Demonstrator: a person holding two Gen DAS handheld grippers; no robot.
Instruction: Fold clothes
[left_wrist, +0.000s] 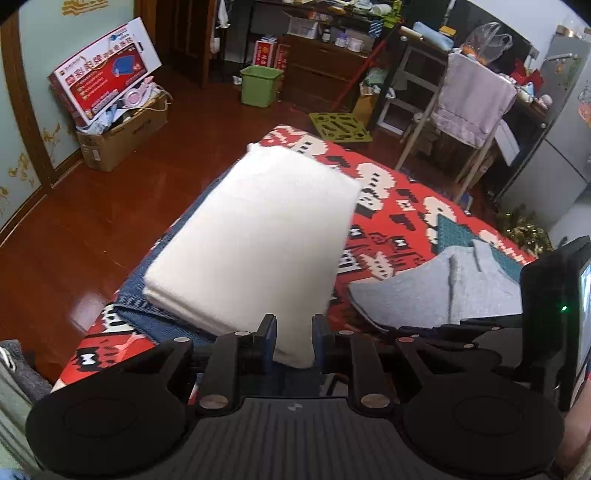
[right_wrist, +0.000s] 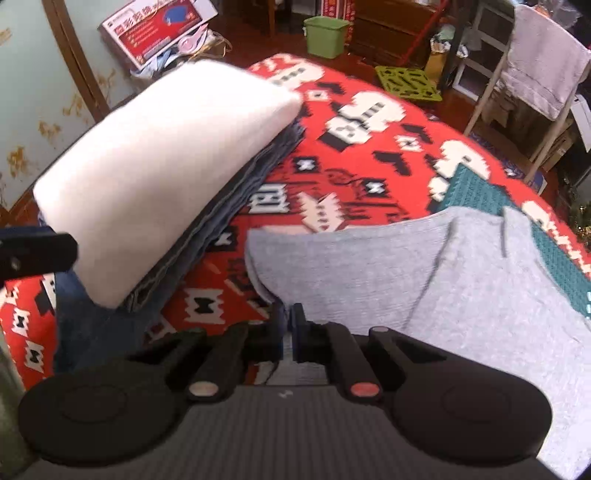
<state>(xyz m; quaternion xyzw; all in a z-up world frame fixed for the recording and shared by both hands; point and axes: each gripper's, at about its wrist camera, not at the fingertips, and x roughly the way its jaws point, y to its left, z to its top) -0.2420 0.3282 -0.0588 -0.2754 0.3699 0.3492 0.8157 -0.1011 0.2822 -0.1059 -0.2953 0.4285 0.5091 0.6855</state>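
Folded white fleecy garment (left_wrist: 255, 236), thick, rectangular, smooth-faced, its near corner raised between the fingers of the left gripper; seen from the right wrist it tilts, near end lifted, over the item below. Folded blue denim garment (right_wrist: 221, 206), flat, several layers showing along its edge, lying on the red patterned cover directly under the white piece and jutting out past it at the near end. Grey knit garment (right_wrist: 424, 266), thin, unfolded, spread loosely with a few creases, its near-left edge lifted and curled, well apart from the stack. Teal textured knit cloth (right_wrist: 476, 195), flat, partly covered by the grey garment.
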